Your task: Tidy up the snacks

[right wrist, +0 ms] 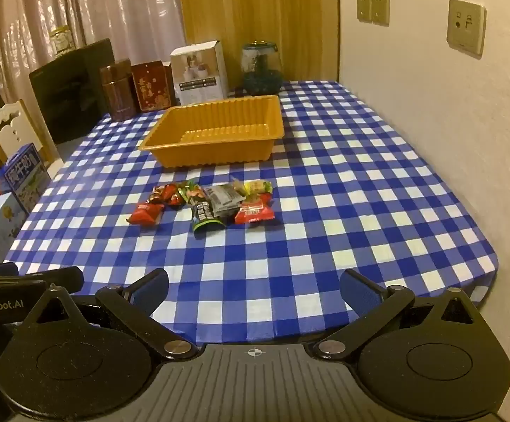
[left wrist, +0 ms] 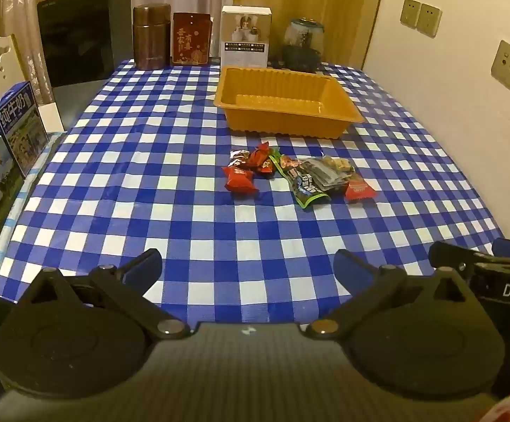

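Checked worktop (left wrist: 149,211) with a cluster of wrapped snacks (left wrist: 290,176) lying near its middle, loose on the cloth. Just beyond them, toward the far edge, stands an empty orange plastic tray (left wrist: 286,105). Left claw (left wrist: 248,270) and right claw (right wrist: 253,290) hover over the near edge, both spread wide and grasping nothing.

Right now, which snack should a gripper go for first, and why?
Probably the right gripper should move forward to the red packet at the near right end of the snack pile. Both grippers are open and empty, the tray behind the pile holds nothing, and that packet lies at the pile's edge, nearest the right gripper.
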{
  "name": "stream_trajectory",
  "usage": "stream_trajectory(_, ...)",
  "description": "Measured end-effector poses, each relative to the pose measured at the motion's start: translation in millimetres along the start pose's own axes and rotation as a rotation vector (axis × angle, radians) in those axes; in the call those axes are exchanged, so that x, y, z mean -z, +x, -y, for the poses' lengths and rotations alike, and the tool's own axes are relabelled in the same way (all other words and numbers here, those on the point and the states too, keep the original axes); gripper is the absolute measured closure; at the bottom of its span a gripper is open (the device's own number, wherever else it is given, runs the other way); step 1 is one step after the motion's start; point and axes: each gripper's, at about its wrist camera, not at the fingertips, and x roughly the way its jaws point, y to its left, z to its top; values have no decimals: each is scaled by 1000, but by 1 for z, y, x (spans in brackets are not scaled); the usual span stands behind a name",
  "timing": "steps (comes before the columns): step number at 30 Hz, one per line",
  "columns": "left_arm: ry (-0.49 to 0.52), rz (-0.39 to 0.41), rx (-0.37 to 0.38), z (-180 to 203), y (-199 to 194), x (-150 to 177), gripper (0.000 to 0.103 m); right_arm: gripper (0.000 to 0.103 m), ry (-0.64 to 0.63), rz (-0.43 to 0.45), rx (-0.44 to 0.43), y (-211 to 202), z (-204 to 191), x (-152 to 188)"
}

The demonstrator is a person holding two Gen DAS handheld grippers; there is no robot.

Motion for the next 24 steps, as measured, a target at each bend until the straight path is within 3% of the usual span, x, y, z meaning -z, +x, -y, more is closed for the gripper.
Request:
stream_trajectory(6, 16, 12, -33, 4, -1, -7, 0, 0, -8, 3, -7, -2, -2, 0)
stream_trajectory(24, -9, 32, 5, -3, -7, -1, 0, 0, -1, 9, 0, -3, -2, 0)
